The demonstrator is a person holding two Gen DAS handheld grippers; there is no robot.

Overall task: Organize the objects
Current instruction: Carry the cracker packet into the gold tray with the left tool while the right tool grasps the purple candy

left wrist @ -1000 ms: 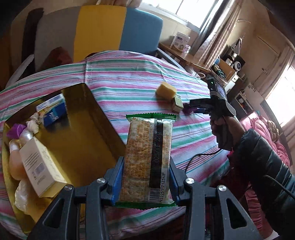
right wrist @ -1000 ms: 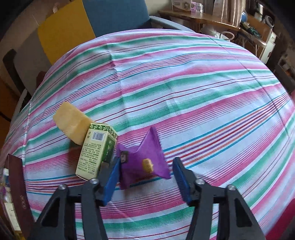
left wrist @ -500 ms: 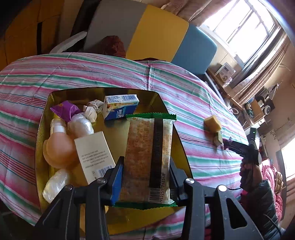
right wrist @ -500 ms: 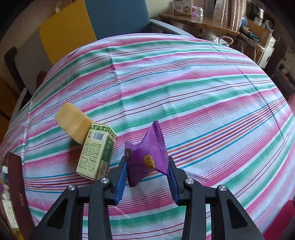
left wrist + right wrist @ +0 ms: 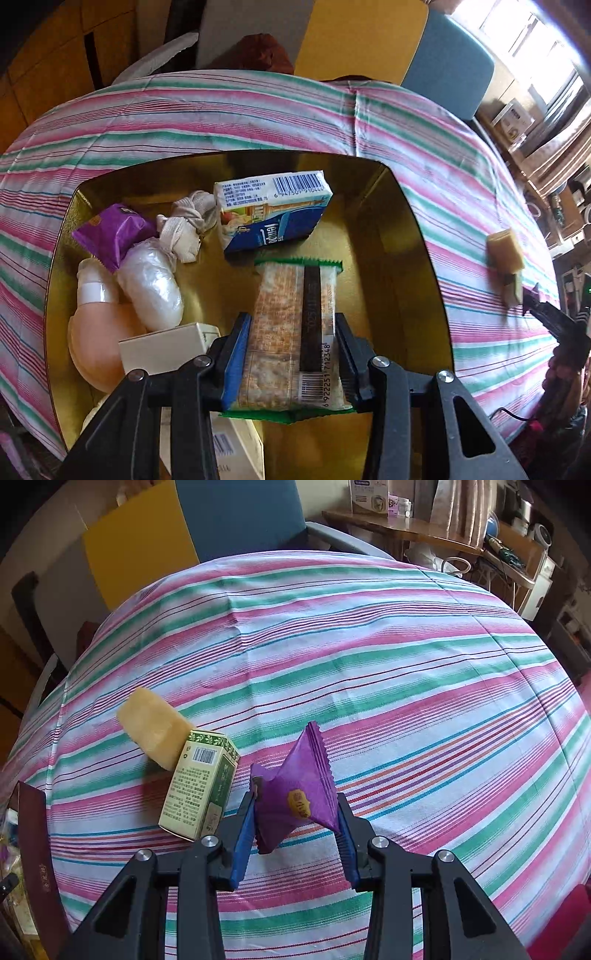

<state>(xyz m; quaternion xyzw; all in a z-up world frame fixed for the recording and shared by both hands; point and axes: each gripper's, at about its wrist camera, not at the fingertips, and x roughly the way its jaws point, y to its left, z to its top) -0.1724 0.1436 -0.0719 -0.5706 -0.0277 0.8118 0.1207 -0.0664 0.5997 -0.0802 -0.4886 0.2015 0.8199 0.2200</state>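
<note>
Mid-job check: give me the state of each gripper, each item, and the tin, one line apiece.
Left gripper: shut on cracker packet, over gold tin.
Right gripper: shut on purple sachet.
Green box: on the cloth, leaning against yellow block.
Gold tin: open, partly filled.

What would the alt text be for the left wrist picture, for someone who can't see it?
A handheld left gripper clamps a green-edged cracker packet over a gold tray on a striped tablecloth. The tray already holds a blue tissue pack, a purple wrapper, a peach bottle and a white box.
</note>
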